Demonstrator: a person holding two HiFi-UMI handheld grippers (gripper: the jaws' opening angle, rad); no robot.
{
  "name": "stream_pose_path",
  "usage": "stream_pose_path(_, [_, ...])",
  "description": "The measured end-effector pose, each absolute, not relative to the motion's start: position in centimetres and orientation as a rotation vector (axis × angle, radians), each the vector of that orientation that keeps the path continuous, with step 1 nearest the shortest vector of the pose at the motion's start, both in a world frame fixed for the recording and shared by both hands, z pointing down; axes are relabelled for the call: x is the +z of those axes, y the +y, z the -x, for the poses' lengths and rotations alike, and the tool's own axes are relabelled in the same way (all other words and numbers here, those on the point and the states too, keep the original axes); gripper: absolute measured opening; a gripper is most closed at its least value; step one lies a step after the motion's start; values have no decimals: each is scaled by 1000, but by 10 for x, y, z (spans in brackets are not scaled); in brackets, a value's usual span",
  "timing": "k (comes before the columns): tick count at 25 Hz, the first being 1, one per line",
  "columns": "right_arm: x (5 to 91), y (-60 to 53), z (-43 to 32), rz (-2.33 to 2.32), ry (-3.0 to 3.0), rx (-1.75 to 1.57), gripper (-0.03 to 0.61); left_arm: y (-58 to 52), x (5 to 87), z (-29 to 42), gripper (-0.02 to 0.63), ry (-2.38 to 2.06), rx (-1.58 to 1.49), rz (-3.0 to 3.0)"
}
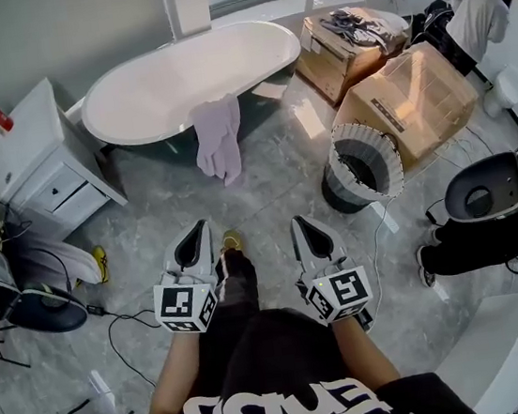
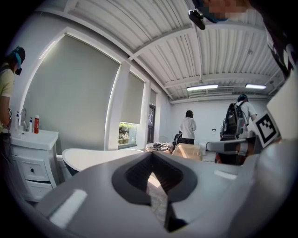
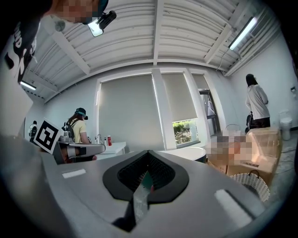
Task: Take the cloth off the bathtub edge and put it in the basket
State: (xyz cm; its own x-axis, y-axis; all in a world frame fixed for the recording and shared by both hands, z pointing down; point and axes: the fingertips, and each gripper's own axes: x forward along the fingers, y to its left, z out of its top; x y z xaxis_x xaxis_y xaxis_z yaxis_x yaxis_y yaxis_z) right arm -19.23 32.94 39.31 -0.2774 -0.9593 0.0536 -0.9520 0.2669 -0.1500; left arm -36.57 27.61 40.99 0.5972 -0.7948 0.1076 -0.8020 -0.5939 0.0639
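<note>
Draping the bathtub [image 1: 167,81] edge, the cloth [image 1: 219,140] is left untouched, apart from the basket [image 1: 365,170]; the left gripper [image 1: 197,238] and right gripper [image 1: 302,228] are carried clenched and empty, seemingly for the approach.

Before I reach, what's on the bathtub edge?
A pale cloth drapes over the near rim of the bathtub and hangs down its side; the rim beneath is hidden.

Open floor [image 1: 276,190] runs to the tub [image 1: 176,81]; cabinet [image 1: 46,172] stands left, basket [image 1: 348,130] and boxes [image 1: 415,95] right.
</note>
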Motion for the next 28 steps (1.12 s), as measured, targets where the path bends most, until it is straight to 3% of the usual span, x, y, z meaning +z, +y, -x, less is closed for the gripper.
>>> stream_pose_path(28, [398, 89, 161, 1913, 2443, -335, 6, 10, 413, 327, -3, -1242, 135, -2695])
